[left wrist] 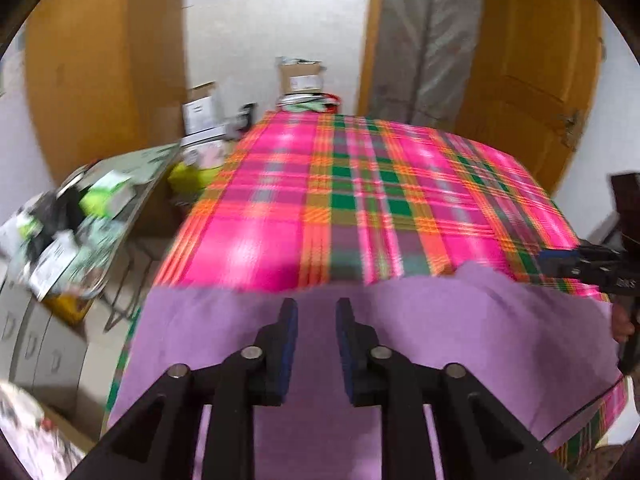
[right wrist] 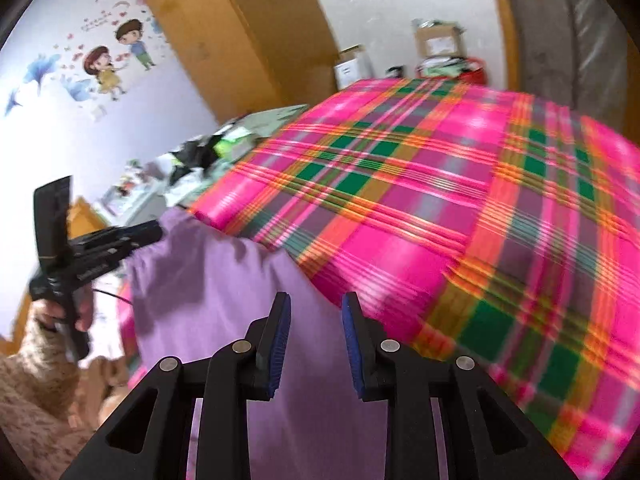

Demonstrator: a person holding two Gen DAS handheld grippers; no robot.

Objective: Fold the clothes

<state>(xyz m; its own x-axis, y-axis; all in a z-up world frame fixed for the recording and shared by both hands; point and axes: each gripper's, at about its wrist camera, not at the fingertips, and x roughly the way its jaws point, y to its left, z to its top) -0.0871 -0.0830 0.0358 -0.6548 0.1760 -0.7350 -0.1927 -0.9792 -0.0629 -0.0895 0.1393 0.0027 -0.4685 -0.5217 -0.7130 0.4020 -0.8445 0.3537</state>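
Both claws are released, jaws apart: the left claw (left wrist: 317, 312) and right claw (right wrist: 316, 306) hover above a plain lilac cloth garment (left wrist: 440, 332) on the pink plaid-covered counter (left wrist: 360, 184).

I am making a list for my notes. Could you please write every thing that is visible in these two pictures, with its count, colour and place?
garment: one, lilac, lying on the near edge of the bed, under both grippers
plaid cover: one, pink with green and orange, spread over the bed
cardboard boxes: at least two, brown and white, beyond the far end of the bed
wardrobe: one, brown wood, against the wall on the left
wall stickers: one group, cartoon children and blue flowers, on the left wall
cluttered side table: one, mixed items too blurred to name, left of the bed
door: one, brown wood, far right
left gripper: black with blue pads, open above the garment
right gripper: black with blue pads, open above the garment
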